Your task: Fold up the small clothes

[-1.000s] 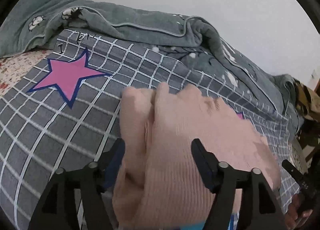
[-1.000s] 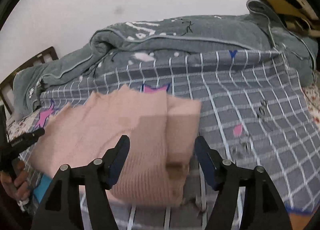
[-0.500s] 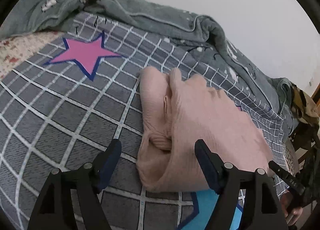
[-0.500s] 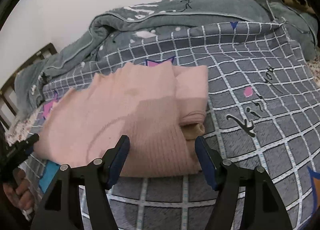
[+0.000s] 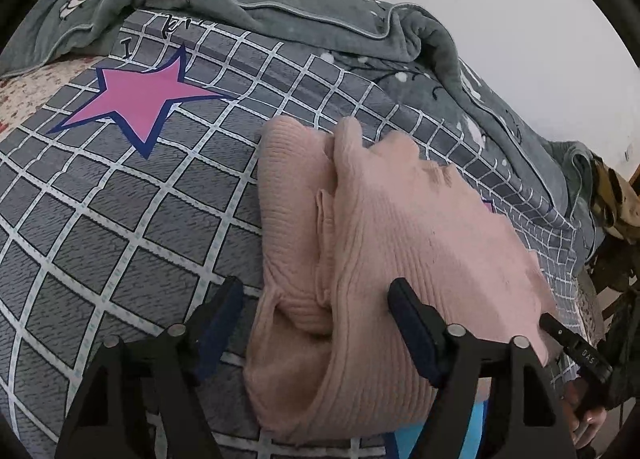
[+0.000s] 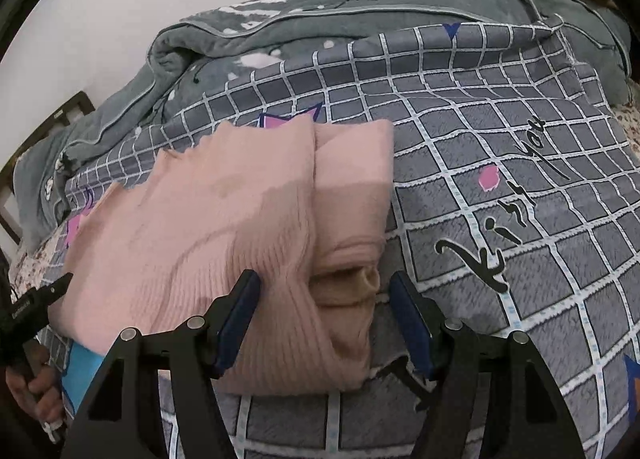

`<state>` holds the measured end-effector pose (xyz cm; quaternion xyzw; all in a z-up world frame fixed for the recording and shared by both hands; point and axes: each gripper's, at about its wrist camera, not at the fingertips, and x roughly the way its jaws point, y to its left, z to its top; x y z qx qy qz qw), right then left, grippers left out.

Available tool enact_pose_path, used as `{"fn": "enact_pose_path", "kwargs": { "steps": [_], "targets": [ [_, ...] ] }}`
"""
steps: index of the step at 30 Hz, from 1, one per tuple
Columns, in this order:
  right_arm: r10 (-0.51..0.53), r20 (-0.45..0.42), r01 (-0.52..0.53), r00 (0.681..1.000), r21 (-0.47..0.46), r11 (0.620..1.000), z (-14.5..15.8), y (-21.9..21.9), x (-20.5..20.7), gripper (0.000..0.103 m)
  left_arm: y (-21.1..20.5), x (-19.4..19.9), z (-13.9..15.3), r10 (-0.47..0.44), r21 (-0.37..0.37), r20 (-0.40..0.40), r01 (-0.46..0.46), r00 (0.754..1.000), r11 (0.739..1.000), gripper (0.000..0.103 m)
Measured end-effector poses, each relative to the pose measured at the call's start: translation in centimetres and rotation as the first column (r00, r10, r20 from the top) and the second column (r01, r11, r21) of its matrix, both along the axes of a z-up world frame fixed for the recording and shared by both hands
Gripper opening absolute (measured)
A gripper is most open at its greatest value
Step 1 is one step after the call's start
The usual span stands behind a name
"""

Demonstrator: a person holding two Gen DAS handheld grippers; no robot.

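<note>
A pink ribbed knit sweater point(image 5: 392, 243) lies folded on the grey checked bedcover point(image 5: 120, 219). It also shows in the right wrist view point(image 6: 224, 219), with a folded sleeve roll at its right end. My left gripper point(image 5: 316, 319) is open, its jaws either side of the sweater's left near end, holding nothing. My right gripper point(image 6: 324, 311) is open, its jaws either side of the sweater's right near corner, holding nothing.
A rumpled grey-green blanket point(image 5: 280, 23) runs along the back of the bed, also in the right wrist view point(image 6: 360, 15). The bedcover point(image 6: 520, 219) stretches right with printed letters. A brown item point(image 5: 612, 199) and a dark chair stand at the far right.
The sweater has been let down flat onto the bedcover. Both grippers have then closed in low on its near ends, jaws staying open.
</note>
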<state>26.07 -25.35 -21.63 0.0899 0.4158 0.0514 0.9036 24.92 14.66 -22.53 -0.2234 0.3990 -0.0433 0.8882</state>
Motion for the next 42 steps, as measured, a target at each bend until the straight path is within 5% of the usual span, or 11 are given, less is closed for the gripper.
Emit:
{"fn": "enact_pose_path", "kwargs": {
  "steps": [6, 8, 10, 13, 25, 32, 34, 36, 39, 42],
  "targets": [
    [-0.005, -0.006, 0.005, 1.000, 0.013, 1.000, -0.3, 0.0, 1.5, 0.059, 0.3, 1.1, -0.5, 0.031, -0.068, -0.016, -0.032, 0.999, 0.997, 0.049],
    [-0.007, 0.004, 0.007, 1.000, 0.004, 1.000, -0.4, 0.1, 1.7, 0.052, 0.5, 1.2, -0.7, 0.048, -0.092, -0.020, -0.049, 0.999, 0.995, 0.042],
    [0.001, 0.000, -0.001, 1.000, 0.013, 1.000, -0.5, 0.2, 2.0, 0.032, 0.7, 1.3, -0.8, 0.056, -0.121, -0.025, -0.058, 0.998, 0.991, 0.033],
    [0.017, 0.012, -0.018, 1.000, 0.028, 0.999, -0.2, 0.1, 1.8, 0.022, 1.0, 1.1, -0.9, 0.059, -0.164, -0.021, -0.061, 0.998, 0.985, 0.024],
    [-0.001, 0.110, -0.005, 0.994, 0.059, 0.998, 2.7, -0.8, -1.7, 0.018, 1.1, -1.7, 1.1, 0.042, -0.243, -0.011, -0.043, 0.999, 0.969, 0.020],
    [-0.019, 0.101, 0.008, 0.995, 0.113, 0.994, 3.7, -2.7, -6.0, 0.018, -0.2, -6.1, 2.4, -0.012, -0.169, -0.005, 0.011, 1.000, 0.986, 0.019],
    [-0.024, 0.096, 0.013, 0.995, 0.114, 0.993, 3.5, -3.1, -7.7, 0.018, -0.2, -7.9, 2.7, -0.016, -0.146, 0.002, 0.016, 1.000, 0.989, 0.017],
    [-0.019, 0.091, 0.009, 0.996, 0.111, 0.994, 3.4, -3.5, -9.7, 0.018, 0.4, -10.4, 3.0, -0.003, -0.122, 0.012, 0.004, 1.000, 0.992, 0.000],
    [-0.006, 0.092, -0.005, 0.996, 0.123, 0.992, 3.6, -4.0, -12.4, 0.018, 1.7, -13.5, 2.8, -0.005, -0.186, 0.035, 0.011, 0.999, 0.983, 0.000],
    [-0.009, 0.097, -0.002, 0.995, 0.113, 0.994, 3.7, -3.8, -13.4, 0.020, 2.2, -14.0, 1.9, 0.018, -0.173, 0.011, -0.016, 1.000, 0.985, 0.000]
  ]
}}
